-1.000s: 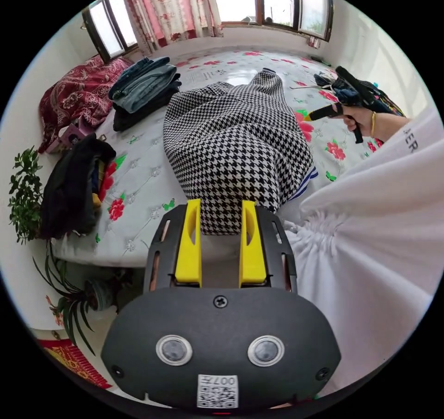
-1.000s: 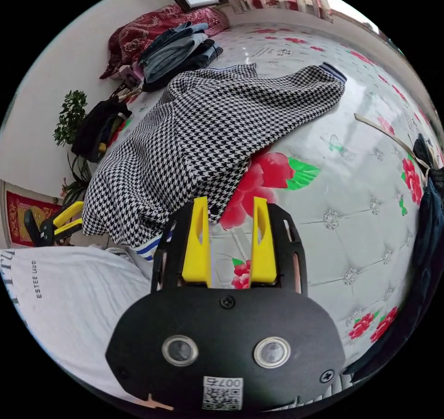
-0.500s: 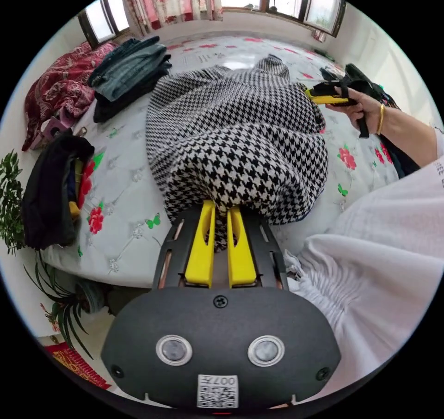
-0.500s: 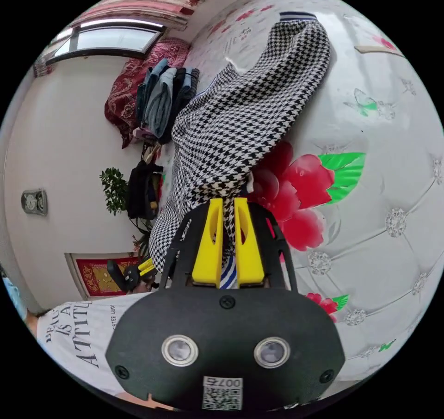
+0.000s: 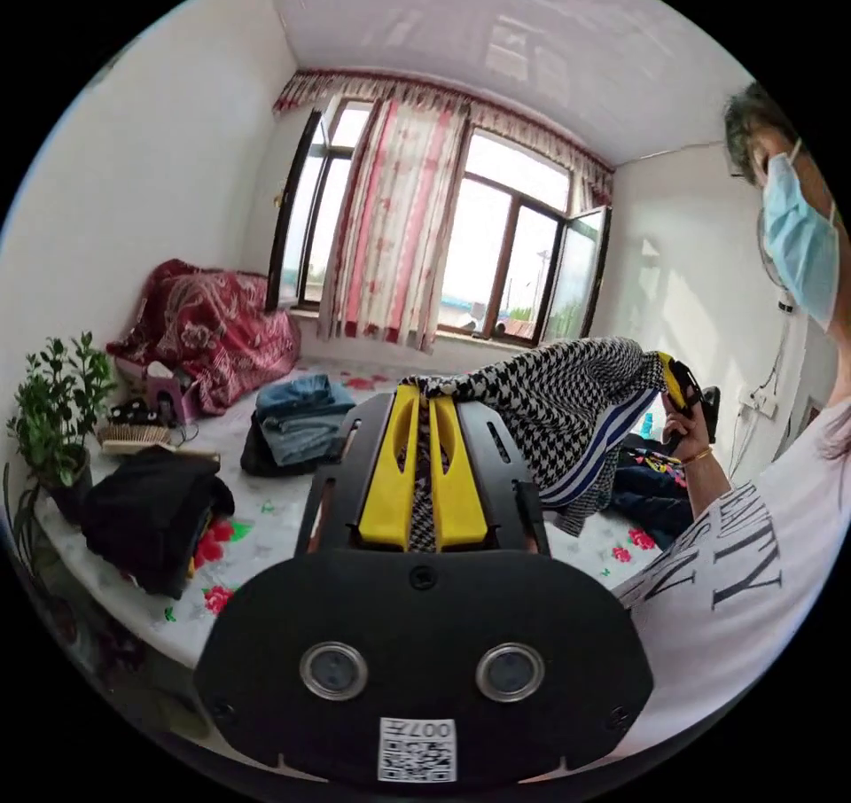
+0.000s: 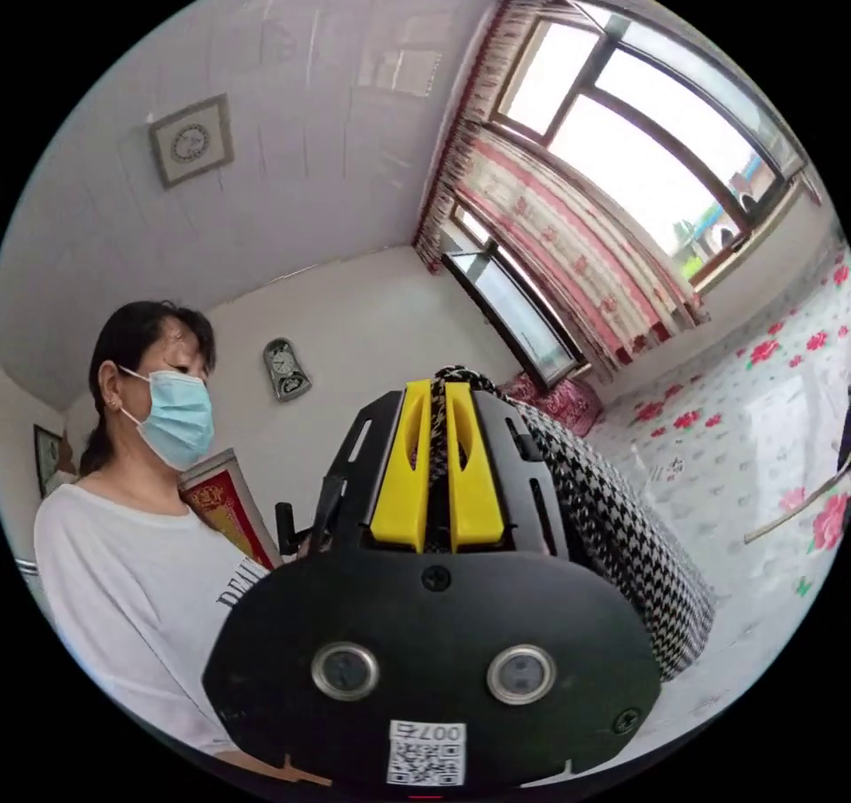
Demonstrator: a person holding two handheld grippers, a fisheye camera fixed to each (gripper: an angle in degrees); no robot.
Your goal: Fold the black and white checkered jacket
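Jacket [image 5: 567,395] lifted clear above the bed [image 5: 266,519], stretched between both tongs, hem with blue-and-white striped trim drooping toward the mattress. Left tongs [image 5: 424,413] clenched on one bunch of checkered cloth, jaws pressed onto the fabric between them; right tongs [image 5: 669,382] seen past the jacket, gripped in a hand [image 5: 687,426] and pinching the far edge. Same pinch seen close in the right gripper view: right tongs [image 6: 436,404] clamped on a fold of jacket [image 6: 620,519], cloth trailing down toward the bed [image 6: 762,413].

Step in hand, by the look of it: raising and shaking out the garment before any fold. Next move likely calls for spreading the two grips apart and lowering the jacket flat onto the bed, away from the pile of jeans [image 5: 297,409] and the black clothes [image 5: 151,515].

Against half a second ago: jacket lay heaped on the bed with both tongs just closed on it; now raised off the mattress.
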